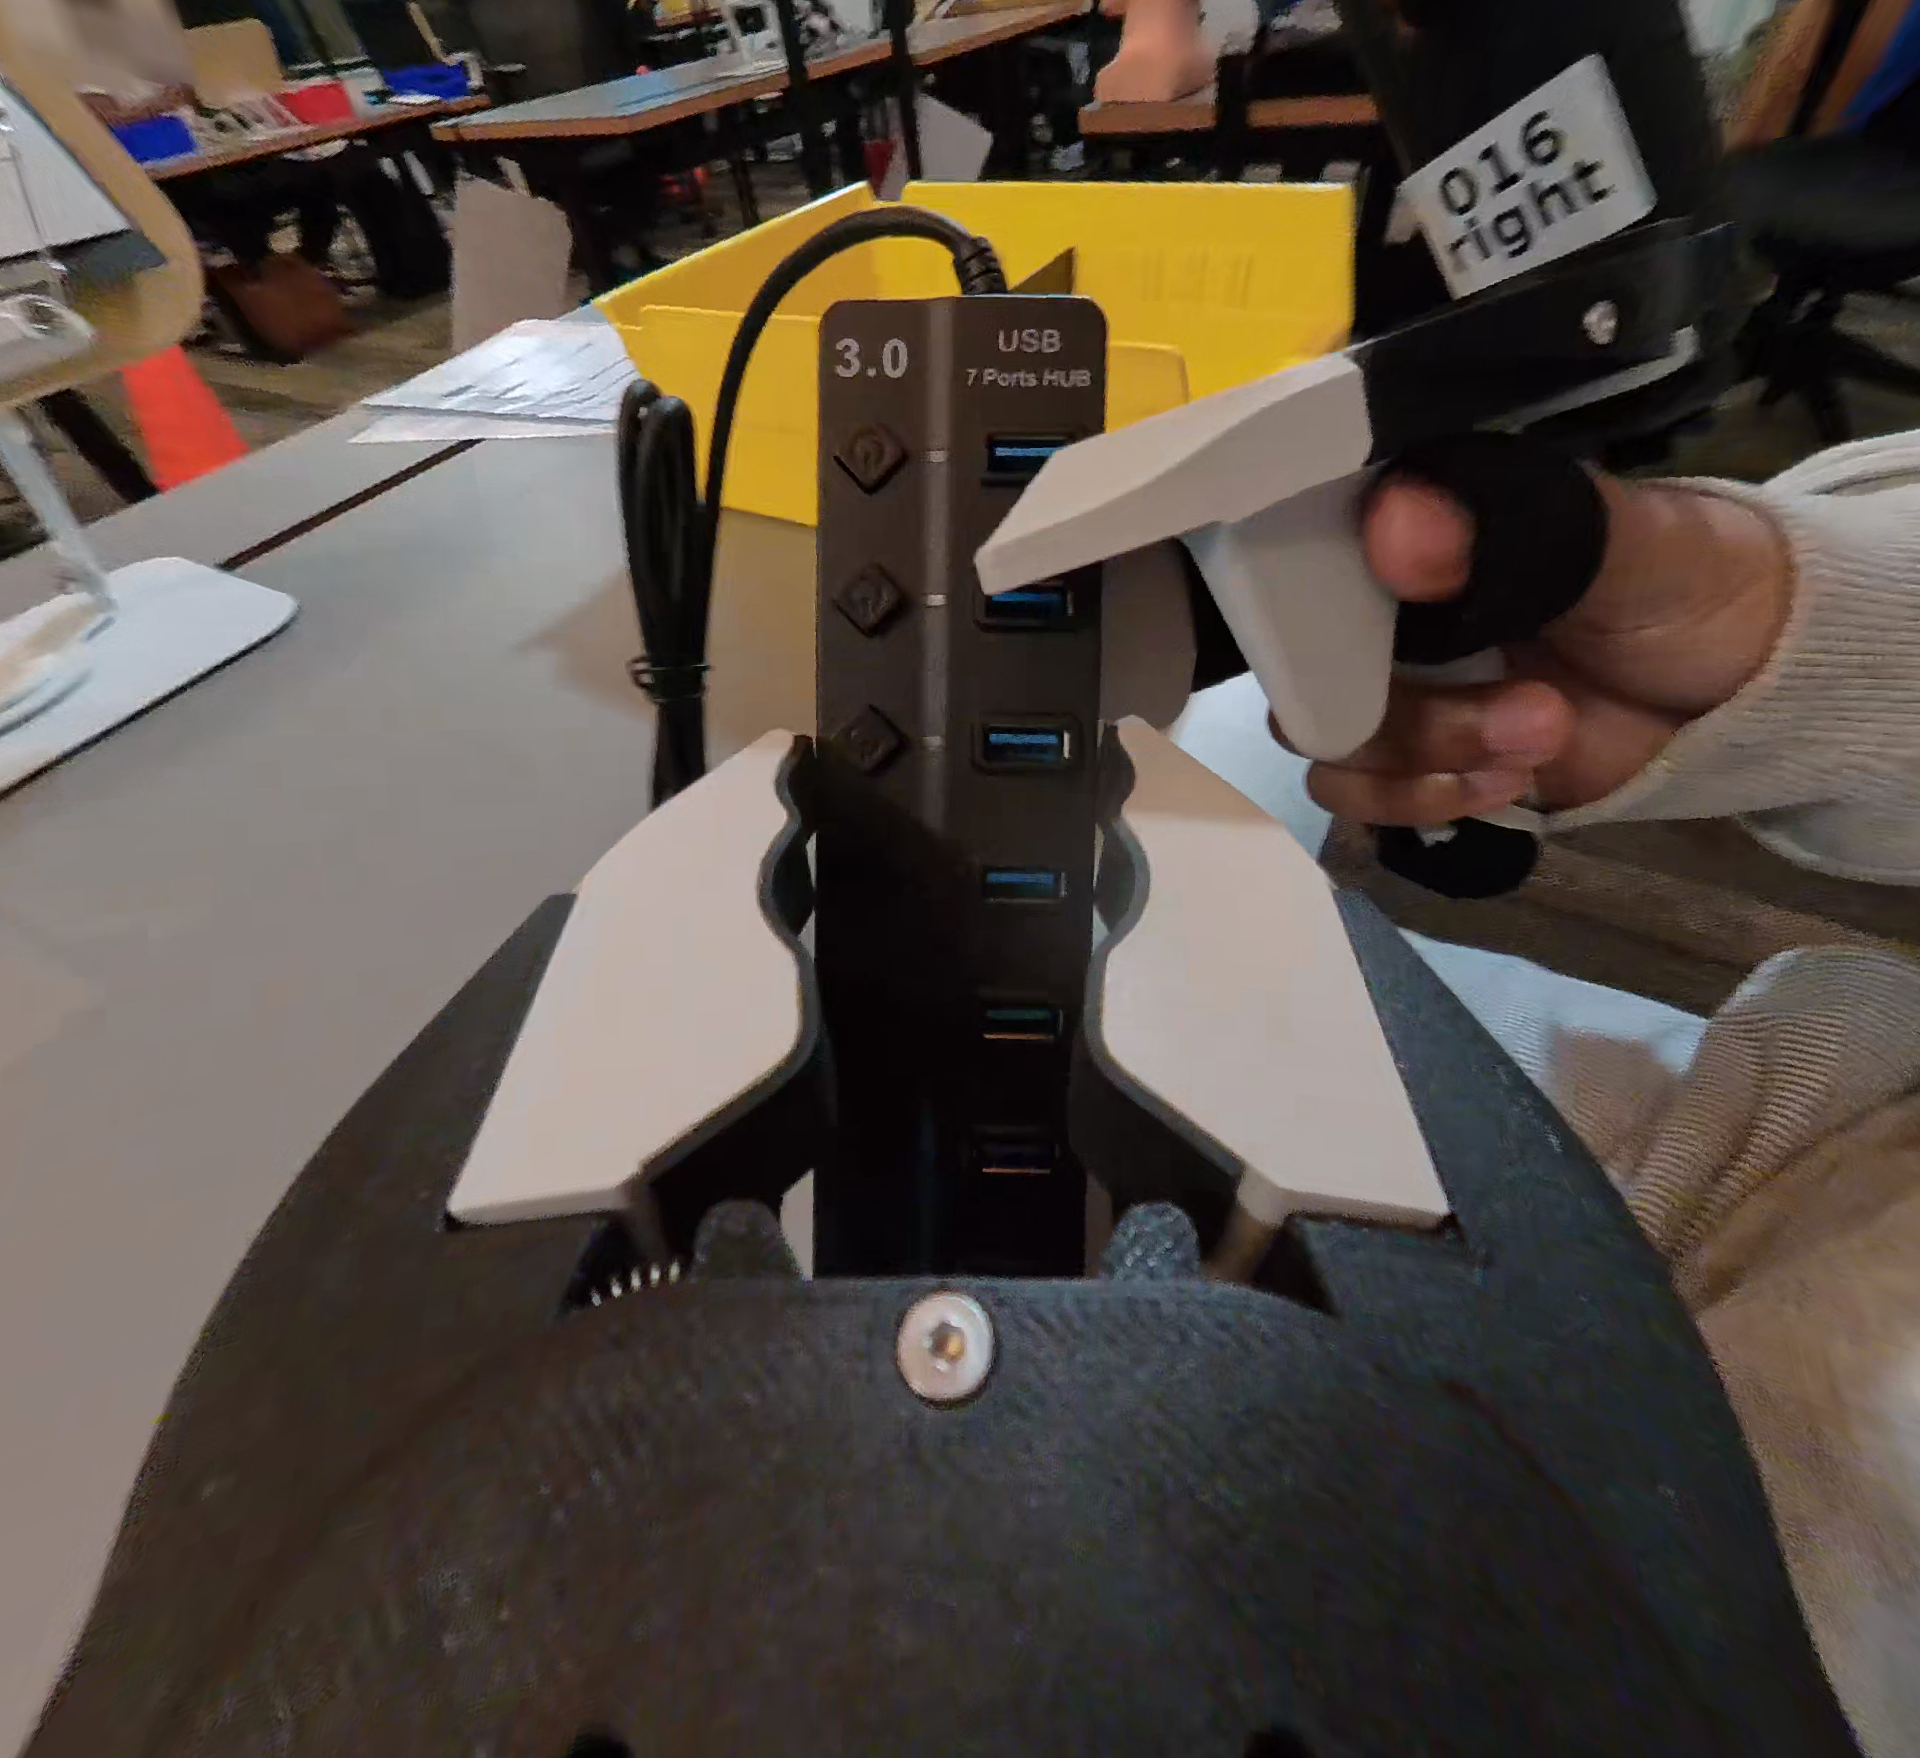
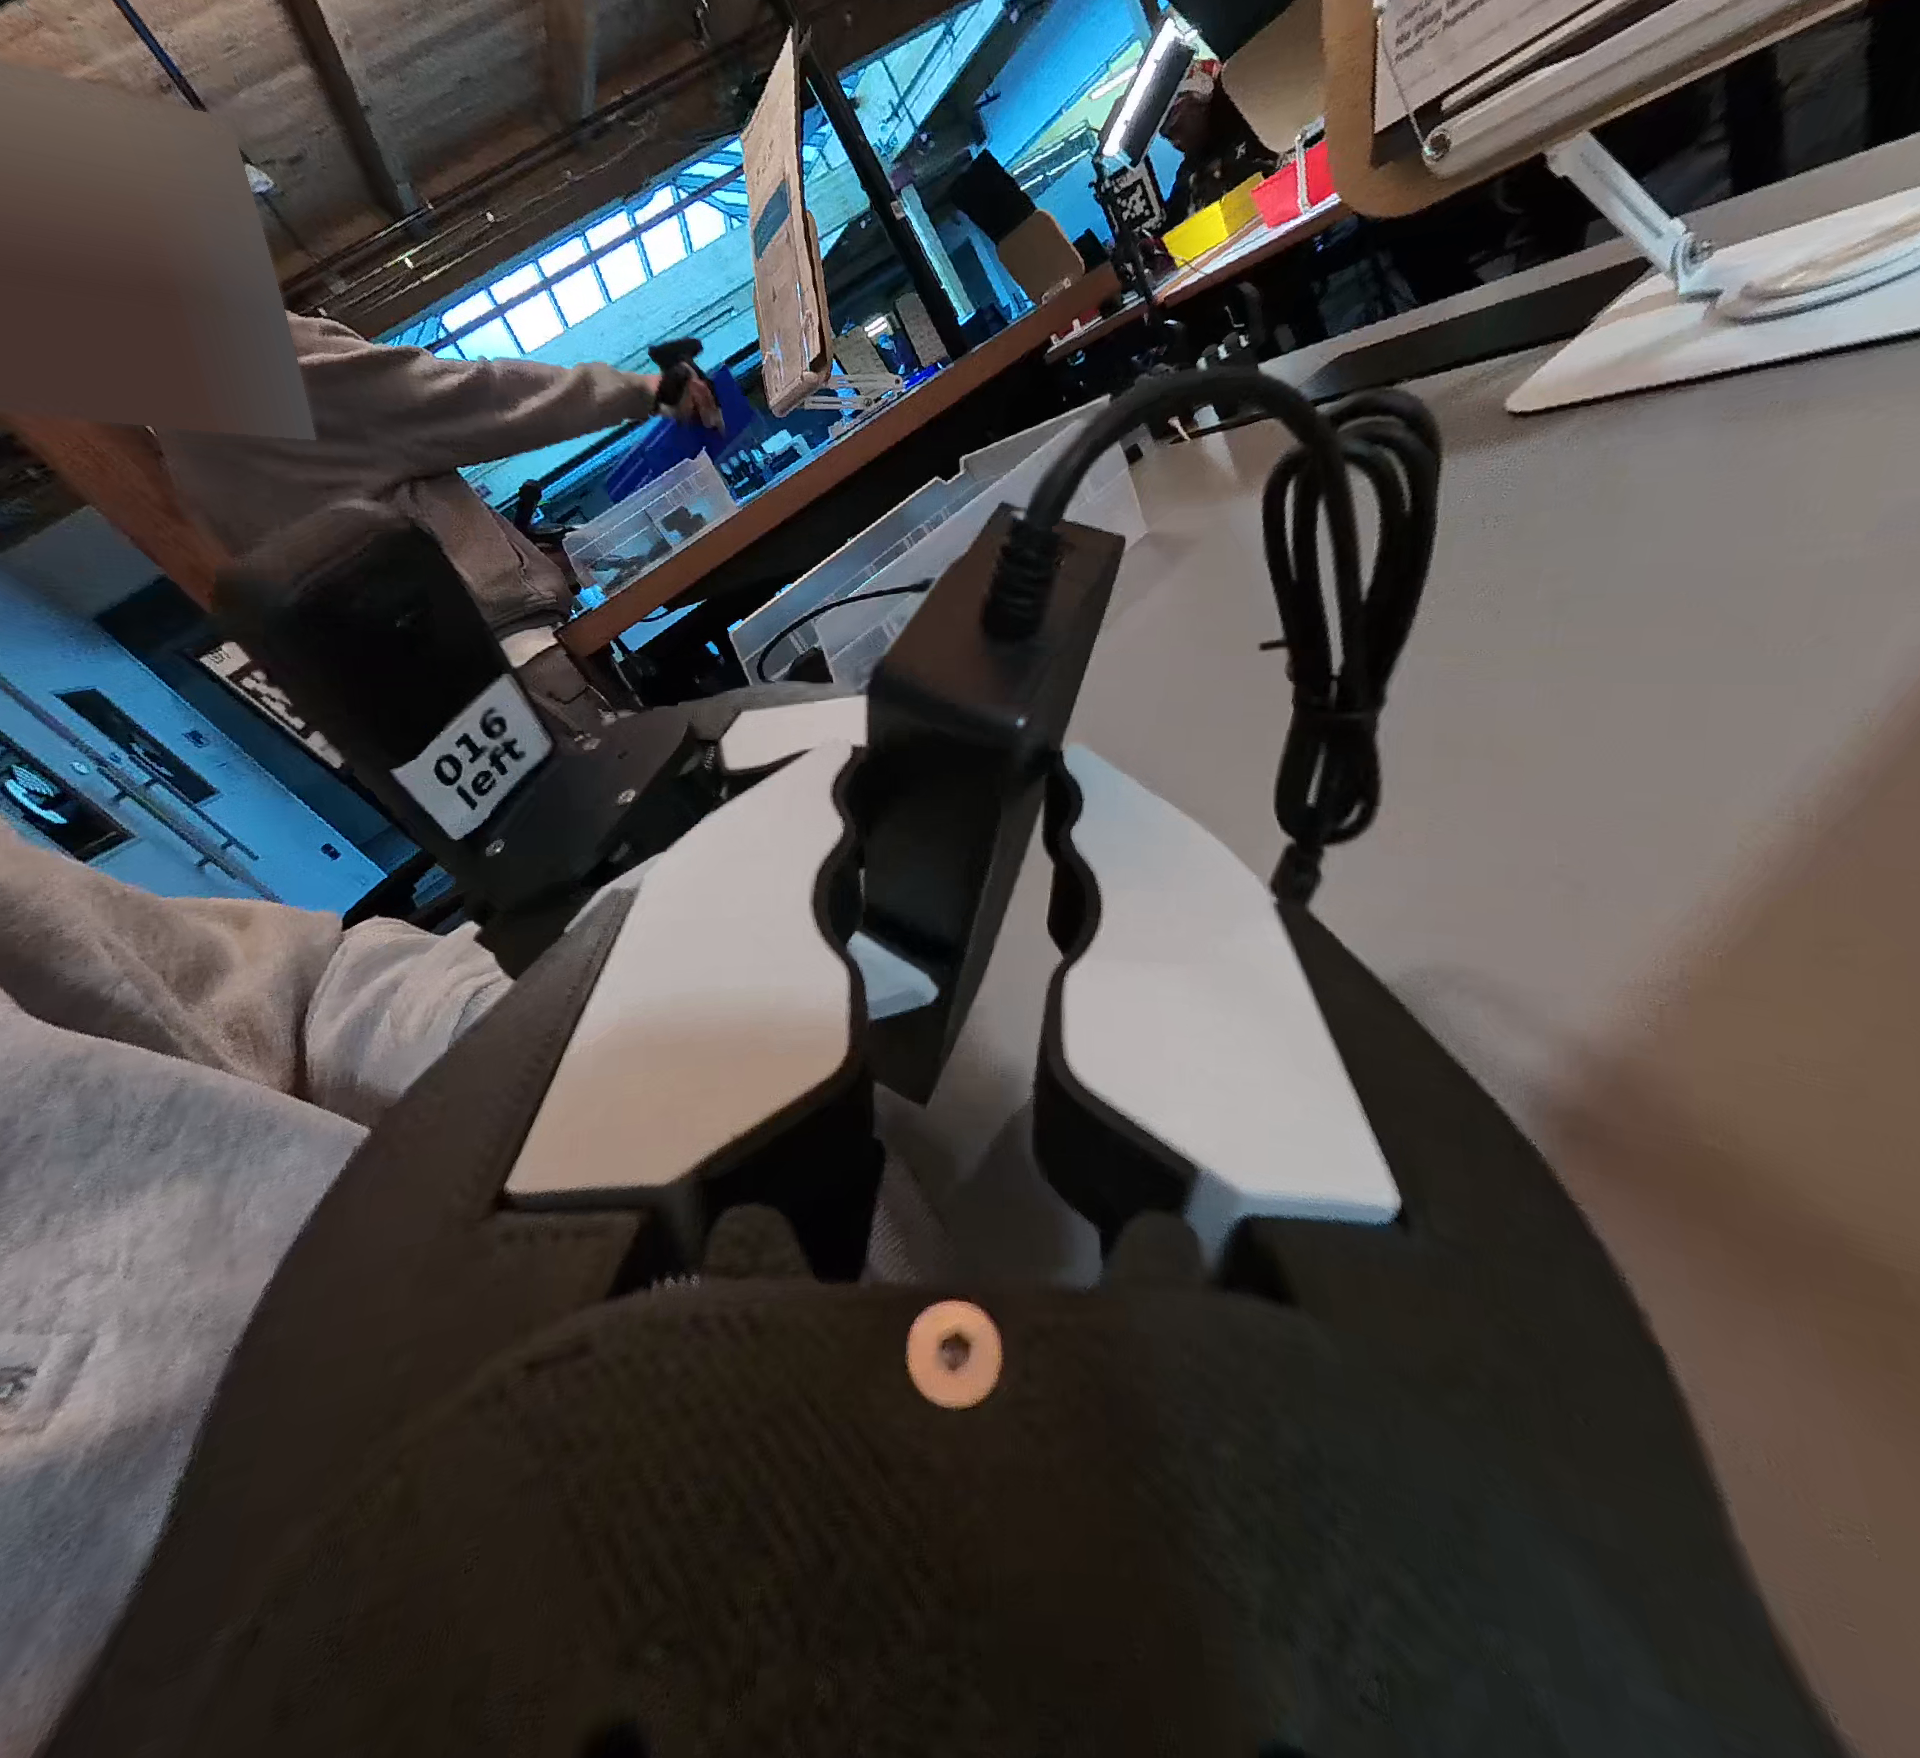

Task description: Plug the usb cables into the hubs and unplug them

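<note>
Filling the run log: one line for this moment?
left claw: shut on hub | right claw: open around hub | ports: empty | cable: bundled, hanging

Your right gripper [image 1: 1049,555] crowds the hub's [image 1: 956,669] upper ports from the right. Its bundled cable [image 1: 665,565] hangs just left of it, and the yellow bin [image 1: 1195,274] blocks behind. Bare table [image 1: 364,773] lies open farther left.

Left wrist view close behind hub [image 1: 956,669], right wrist view beside it
</note>
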The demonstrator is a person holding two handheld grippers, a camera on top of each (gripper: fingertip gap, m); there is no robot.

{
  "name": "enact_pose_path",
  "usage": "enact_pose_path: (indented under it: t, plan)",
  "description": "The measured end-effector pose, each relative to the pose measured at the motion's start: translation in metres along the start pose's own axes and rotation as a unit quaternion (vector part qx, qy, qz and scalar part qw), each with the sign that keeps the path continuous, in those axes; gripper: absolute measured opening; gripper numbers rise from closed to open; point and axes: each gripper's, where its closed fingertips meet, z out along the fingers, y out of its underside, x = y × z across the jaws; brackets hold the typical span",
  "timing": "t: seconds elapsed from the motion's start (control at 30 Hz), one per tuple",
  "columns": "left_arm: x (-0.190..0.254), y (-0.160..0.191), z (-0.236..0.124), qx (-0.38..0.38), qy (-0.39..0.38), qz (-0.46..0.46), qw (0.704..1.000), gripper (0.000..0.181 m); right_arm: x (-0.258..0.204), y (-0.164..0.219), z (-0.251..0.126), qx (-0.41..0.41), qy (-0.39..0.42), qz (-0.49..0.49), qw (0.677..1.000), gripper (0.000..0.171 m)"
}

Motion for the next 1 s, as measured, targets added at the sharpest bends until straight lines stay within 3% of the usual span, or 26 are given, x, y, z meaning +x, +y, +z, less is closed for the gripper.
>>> enact_pose_path:
  t: [0.1,0.2,0.37,0.43,0.5,0.53,0.77,1.0]
  plan:
    - [0.007,-0.003,-0.003,0.029,0.063,-0.056,0.996,0.054,0.002,-0.003,-0.003,0.005,-0.017,0.032,0.999,0.027]
    - [-0.003,0.008,-0.002,0.012,0.1,-0.159,0.982,0.081,-0.001,-0.009,-0.007,0.012,-0.053,0.047,0.997,0.025]
    - [0.025,0.02,-0.002,-0.021,0.248,-0.283,0.926,0.089,-0.022,-0.002,0.0,-0.005,-0.106,0.041,0.993,0.025]
    - [0.042,0.015,-0.008,-0.013,0.307,-0.313,0.899,0.074,-0.027,-0.001,0.003,0.001,-0.118,0.053,0.992,0.024]
    - [0.051,0.006,-0.015,0.006,0.351,-0.32,0.88,0.035,-0.024,0.001,0.005,0.0,-0.106,0.051,0.993,0.024]
    - [0.054,0.005,-0.017,0.006,0.361,-0.317,0.877,0.028,-0.024,0.002,0.004,-0.002,-0.106,0.048,0.993,0.025]
    - [0.044,0.006,-0.02,-0.003,0.336,-0.277,0.9,0.027,-0.02,-0.003,0.006,0.02,-0.096,0.048,0.994,0.027]
    - [0.012,-0.002,-0.039,0.049,0.272,-0.299,0.913,0.027,-0.006,-0.017,0.013,0.055,-0.08,0.05,0.994,0.032]
